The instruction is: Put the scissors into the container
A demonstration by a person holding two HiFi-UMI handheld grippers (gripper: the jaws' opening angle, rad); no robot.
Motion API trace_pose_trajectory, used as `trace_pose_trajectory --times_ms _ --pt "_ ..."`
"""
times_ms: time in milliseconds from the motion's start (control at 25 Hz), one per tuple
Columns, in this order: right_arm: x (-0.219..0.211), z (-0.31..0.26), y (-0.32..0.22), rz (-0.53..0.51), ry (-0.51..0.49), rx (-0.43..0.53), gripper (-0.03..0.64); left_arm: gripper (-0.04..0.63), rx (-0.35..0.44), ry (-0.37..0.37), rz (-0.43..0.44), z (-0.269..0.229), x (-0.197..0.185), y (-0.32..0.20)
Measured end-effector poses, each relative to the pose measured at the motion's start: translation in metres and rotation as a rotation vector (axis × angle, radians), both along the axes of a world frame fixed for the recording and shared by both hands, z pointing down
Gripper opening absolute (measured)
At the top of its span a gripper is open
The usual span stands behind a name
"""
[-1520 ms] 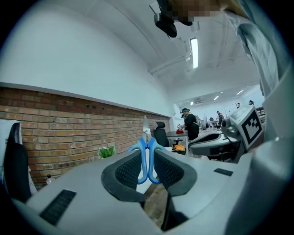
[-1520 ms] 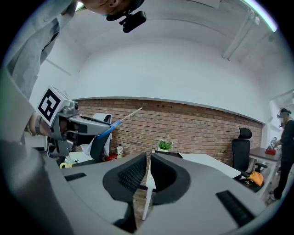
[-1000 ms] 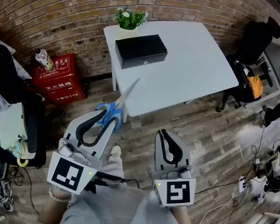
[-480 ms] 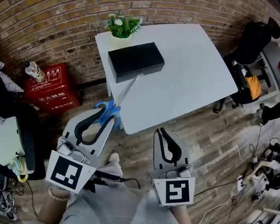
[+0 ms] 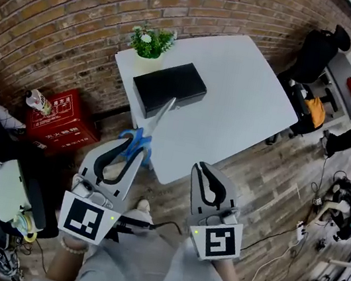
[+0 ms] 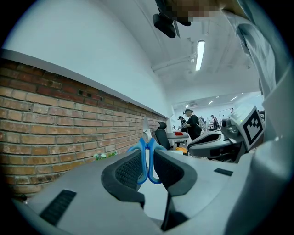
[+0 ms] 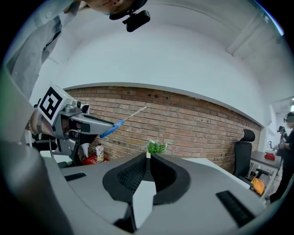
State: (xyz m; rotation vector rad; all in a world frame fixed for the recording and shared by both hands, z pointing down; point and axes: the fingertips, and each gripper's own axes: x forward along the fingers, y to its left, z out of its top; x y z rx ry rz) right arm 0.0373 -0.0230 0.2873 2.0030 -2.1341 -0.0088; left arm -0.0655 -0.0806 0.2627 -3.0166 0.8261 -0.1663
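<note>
The scissors (image 5: 159, 120) have blue handles and long steel blades. My left gripper (image 5: 132, 146) is shut on the handles and holds them in the air, blades pointing ahead toward the table. In the left gripper view the blue scissors (image 6: 147, 156) stand upright between the pads of my left gripper (image 6: 147, 161). The container is a flat black box (image 5: 169, 88) lying on the white table (image 5: 237, 93), just beyond the blade tips. My right gripper (image 5: 203, 168) hangs beside the left one, shut and empty. In the right gripper view my right gripper (image 7: 148, 159) shows nothing between its pads.
A small potted plant (image 5: 150, 42) stands at the table's far left corner, behind the box. A brick wall runs behind the table. A red crate (image 5: 57, 124) sits on the wood floor to the left. A black office chair (image 5: 318, 54) stands at the right.
The table and black box have drawn nearer and lower in the head view, so the scissor tips now reach the box's near edge. Both grippers keep their pose and hold.
</note>
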Motion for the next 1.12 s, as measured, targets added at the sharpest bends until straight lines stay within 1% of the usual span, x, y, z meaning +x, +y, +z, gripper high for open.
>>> trace_pose_trajectory --times_ms 120,320,520,1120 --pt "-0.002 0.000 -0.006 0.003 0.013 0.005 0.057 0.098 0.012 -0.005 0.010 0.002 0.001 -0.008" --pt "-0.001 0.000 -0.008 0.015 0.011 0.003 0.057 0.098 -0.001 0.001 0.017 0.001 0.002 -0.011" --pt "0.002 0.000 -0.008 0.027 0.014 0.005 0.055 0.098 0.008 0.007 0.019 0.000 0.006 -0.016" --pt "0.012 0.002 -0.012 0.032 0.009 -0.008 0.057 0.098 0.004 0.024 -0.006 -0.006 0.011 -0.025"
